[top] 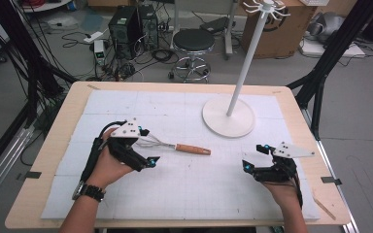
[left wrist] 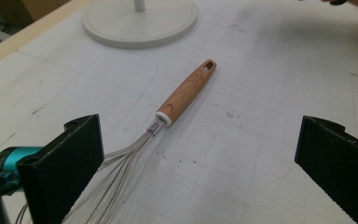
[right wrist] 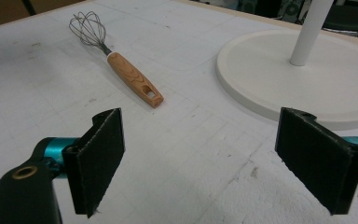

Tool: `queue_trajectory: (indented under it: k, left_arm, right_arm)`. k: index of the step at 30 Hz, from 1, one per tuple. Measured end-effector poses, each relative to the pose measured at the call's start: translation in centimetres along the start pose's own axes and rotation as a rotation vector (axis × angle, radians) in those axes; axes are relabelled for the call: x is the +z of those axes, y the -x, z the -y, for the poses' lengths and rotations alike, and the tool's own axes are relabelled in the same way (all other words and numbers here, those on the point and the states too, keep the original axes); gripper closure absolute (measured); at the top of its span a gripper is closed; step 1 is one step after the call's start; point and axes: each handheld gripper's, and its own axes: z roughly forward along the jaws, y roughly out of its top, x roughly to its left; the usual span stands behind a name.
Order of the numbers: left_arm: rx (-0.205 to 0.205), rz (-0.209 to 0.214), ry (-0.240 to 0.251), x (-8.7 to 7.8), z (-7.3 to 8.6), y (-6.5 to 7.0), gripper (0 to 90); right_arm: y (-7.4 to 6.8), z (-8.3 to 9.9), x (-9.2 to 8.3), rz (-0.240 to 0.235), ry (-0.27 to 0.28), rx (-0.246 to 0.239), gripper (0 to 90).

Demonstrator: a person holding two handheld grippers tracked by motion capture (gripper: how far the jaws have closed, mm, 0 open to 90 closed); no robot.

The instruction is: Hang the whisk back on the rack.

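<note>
Left gripper (top: 146,146): jaws standing apart, hovering at the whisk's (top: 177,145) wires.
Right gripper (top: 255,156): jaws gaping, gripping nothing.

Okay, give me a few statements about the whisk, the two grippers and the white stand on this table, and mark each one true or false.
1. The whisk lies flat on the white mat. True.
2. The left gripper is clamped on the whisk's wooden handle. False: its jaws stand wide apart, and the handle lies free ahead of them on the mat.
3. The whisk hangs from the white stand. False: it lies on the mat, apart from the stand's round base.
4. The right gripper holds nothing. True: its jaws are open over bare mat.
5. The whisk's handle has a hole at its far end. True.
</note>
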Motion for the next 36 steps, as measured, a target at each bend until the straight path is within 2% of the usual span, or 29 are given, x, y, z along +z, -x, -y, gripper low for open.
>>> queue_trajectory:
  k: [4, 6, 9, 11, 12, 19, 22, 27, 33, 36]
  left_arm:
    - [0.042, 0.02, -0.06, 2.1, -1.7, -0.2, 1.7]
    - [0.044, 0.039, -0.064, 3.1, -2.2, -0.4, 1.7]
    - [0.066, 0.041, -0.139, 5.0, -2.7, -0.5, 1.7]
    - [0.085, 0.049, -0.157, 5.9, -3.3, -0.3, 1.7]
    - [0.089, 0.057, -0.156, 6.3, -3.5, -0.3, 1.7]
    - [0.104, 0.08, -0.247, 9.3, -5.0, -0.8, 1.7]
    - [0.116, 0.074, -0.297, 10.6, -5.0, -1.0, 1.7]
    - [0.097, 0.074, -0.342, 11.8, -4.3, -1.6, 1.7]
    - [0.104, 0.077, -0.386, 12.8, -3.8, -1.6, 1.7]
    - [0.117, 0.061, -0.422, 13.4, -3.4, -1.7, 1.7]
  right_arm:
    - [0.1, 0.0, 0.0, -0.001, 0.003, -0.004, 15.0]
    - [0.1, 0.0, 0.0, -0.001, 0.003, 0.002, 15.0]
    - [0.0, 0.1, -0.1, -0.003, 0.0, 0.002, 15.0]
    - [0.1, 0.2, -0.1, -0.003, 0.0, 0.003, 15.0]
    - [0.1, 0.2, -0.1, -0.003, 0.0, 0.006, 15.0]
    - [0.1, 0.2, 0.0, -0.003, -0.003, 0.004, 15.0]
    - [0.2, 0.2, -0.1, -0.003, -0.003, 0.007, 15.0]
    - [0.2, 0.3, -0.2, -0.001, 0.001, 0.009, 15.0]
    - [0.3, 0.3, -0.1, 0.002, 0.001, 0.006, 15.1]
    - [0.2, 0.3, 0.0, 0.002, -0.003, 0.003, 15.0]
